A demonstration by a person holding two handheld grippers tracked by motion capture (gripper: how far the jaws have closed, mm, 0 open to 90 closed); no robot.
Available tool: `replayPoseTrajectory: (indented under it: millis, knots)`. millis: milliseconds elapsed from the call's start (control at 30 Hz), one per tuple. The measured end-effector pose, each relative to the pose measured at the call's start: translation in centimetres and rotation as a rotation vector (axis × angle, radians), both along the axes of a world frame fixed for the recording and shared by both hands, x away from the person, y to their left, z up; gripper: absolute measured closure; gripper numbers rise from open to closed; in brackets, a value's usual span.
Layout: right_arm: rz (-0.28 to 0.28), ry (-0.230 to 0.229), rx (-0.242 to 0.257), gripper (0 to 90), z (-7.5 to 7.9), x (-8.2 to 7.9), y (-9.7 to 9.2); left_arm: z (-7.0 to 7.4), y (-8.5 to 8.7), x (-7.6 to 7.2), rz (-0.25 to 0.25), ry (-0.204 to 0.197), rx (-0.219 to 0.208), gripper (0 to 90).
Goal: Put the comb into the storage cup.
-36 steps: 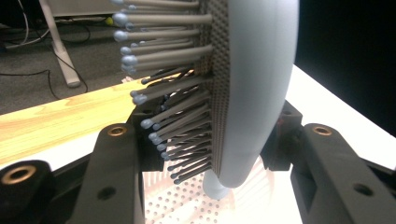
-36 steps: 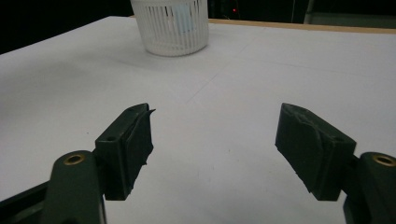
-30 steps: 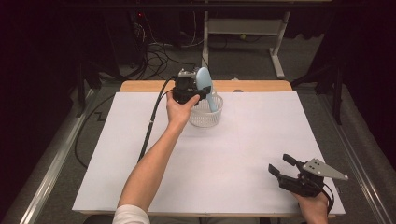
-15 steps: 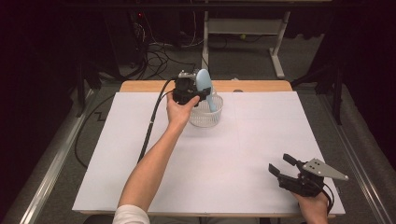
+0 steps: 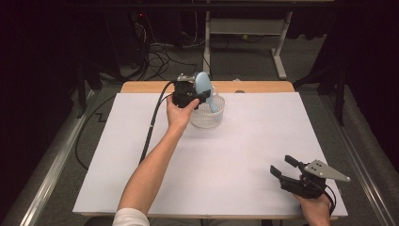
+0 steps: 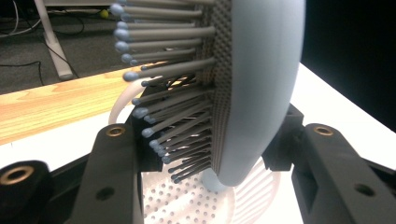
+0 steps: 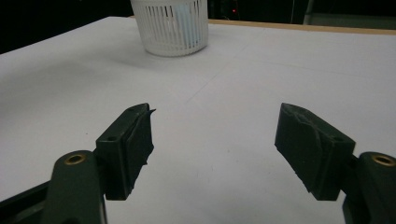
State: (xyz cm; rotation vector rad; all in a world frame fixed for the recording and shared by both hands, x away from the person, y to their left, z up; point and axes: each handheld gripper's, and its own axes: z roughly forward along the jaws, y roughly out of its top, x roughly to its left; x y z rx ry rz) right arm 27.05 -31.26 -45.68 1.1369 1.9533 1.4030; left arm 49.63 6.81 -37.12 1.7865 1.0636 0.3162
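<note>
- The pale blue hairbrush stands nearly upright, head up, with its handle end down inside the white slotted basket at the far middle of the bench.
- In the left gripper view the hairbrush's bristles point to the picture's left and its rounded handle tip sits low over the basket's perforated floor; whether the tip touches that floor I cannot tell, since it is half hidden.
- The left hand-held gripper is clenched on the hairbrush: one jaw presses into the bristle side, the other against the smooth back.
- Judgement on progress: the placing of the hairbrush into the basket looks nearly done. It is already within the rim, but not yet let go.
- What seems left: lower or settle it against the basket wall, release the grip, and draw the left hand away without tipping the light basket.
- The right hand-held gripper rests at the near right corner of the bench, well apart from the basket, its jaws spread wide with nothing between them; in its own view the bare white surface lies between the jaws.
- Beyond the white sheet a strip of wooden bench edge shows.
</note>
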Motion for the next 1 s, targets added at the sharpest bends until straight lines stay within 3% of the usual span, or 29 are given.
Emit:
replayPoseTrajectory:
  millis: [67,333,800,1000]
  knots:
    - [0.003,0.001,-0.003,28.3,0.0,0.0,0.0,-0.1,0.1,0.0,-0.002,0.009,0.012,50.9]
    - [0.004,0.002,-0.002,28.4,0.0,0.0,0.0,-0.4,0.7,-0.1,0.001,0.011,-0.009,50.3]
    - [0.002,0.001,-0.004,28.5,0.0,0.1,0.1,-0.4,1.6,-0.1,-0.017,0.017,0.012,47.1]
    - [0.002,0.000,-0.004,28.5,0.0,0.1,0.1,-0.2,2.0,-0.2,0.011,0.013,0.041,42.7]
